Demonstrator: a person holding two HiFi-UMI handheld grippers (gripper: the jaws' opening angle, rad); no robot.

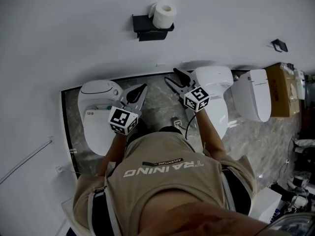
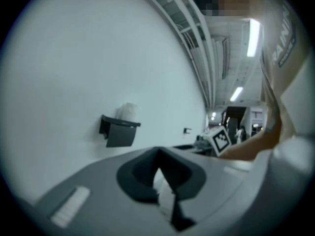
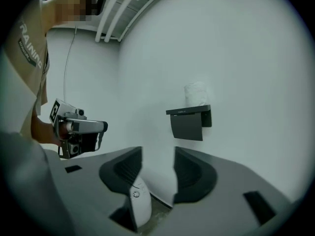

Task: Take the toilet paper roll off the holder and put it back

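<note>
Nearest: left gripper [image 1: 142,88] with jaws closed, tips together, empty. Right gripper [image 1: 171,76] just beside it, jaws apart, nothing between them. Both are held above a grey marbled floor [image 1: 158,109], with white toilets [image 1: 96,113] to either side and a cardboard box [image 1: 281,90] at far right. Beyond is a plain white wall [image 1: 74,33]. The black holder [image 1: 147,29] is mounted on the wall, and the roll [image 1: 164,14] stands upright on top of it, well apart from both grippers.

Head view steeply down; both gripper views toward the shared holder [image 1: 146,29]
</note>
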